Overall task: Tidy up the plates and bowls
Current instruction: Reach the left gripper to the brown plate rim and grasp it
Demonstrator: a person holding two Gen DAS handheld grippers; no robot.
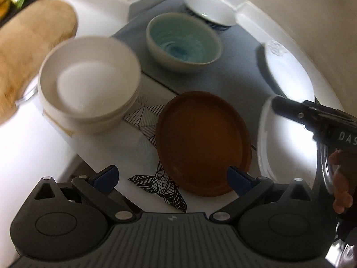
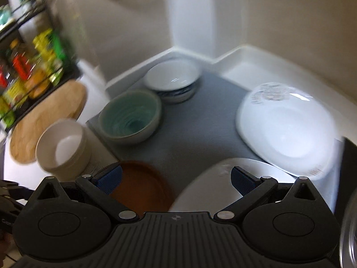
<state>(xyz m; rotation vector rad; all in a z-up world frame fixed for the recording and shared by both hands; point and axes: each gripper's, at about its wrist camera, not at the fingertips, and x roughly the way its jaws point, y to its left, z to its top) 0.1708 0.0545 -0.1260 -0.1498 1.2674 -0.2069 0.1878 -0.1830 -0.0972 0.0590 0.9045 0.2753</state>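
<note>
A brown plate (image 1: 200, 143) lies on a patterned white cloth (image 1: 147, 116), just ahead of my open, empty left gripper (image 1: 173, 176). Stacked cream bowls (image 1: 89, 84) stand to its left. A teal bowl (image 1: 183, 42) and a white bowl on a blue-patterned one (image 1: 207, 9) sit on a grey mat (image 1: 241, 67). Two white plates (image 1: 287, 73) lie at the right. My right gripper (image 2: 176, 179) is open and empty above the nearer white plate (image 2: 212, 183), with the brown plate (image 2: 142, 187) at its left finger. It also shows in the left wrist view (image 1: 312, 116).
A round wooden board (image 2: 44, 120) lies left of the cream bowls (image 2: 62, 145). A rack of bottles and packets (image 2: 29, 67) stands at the far left. White walls and a raised counter edge (image 2: 234, 60) close off the corner behind the dishes.
</note>
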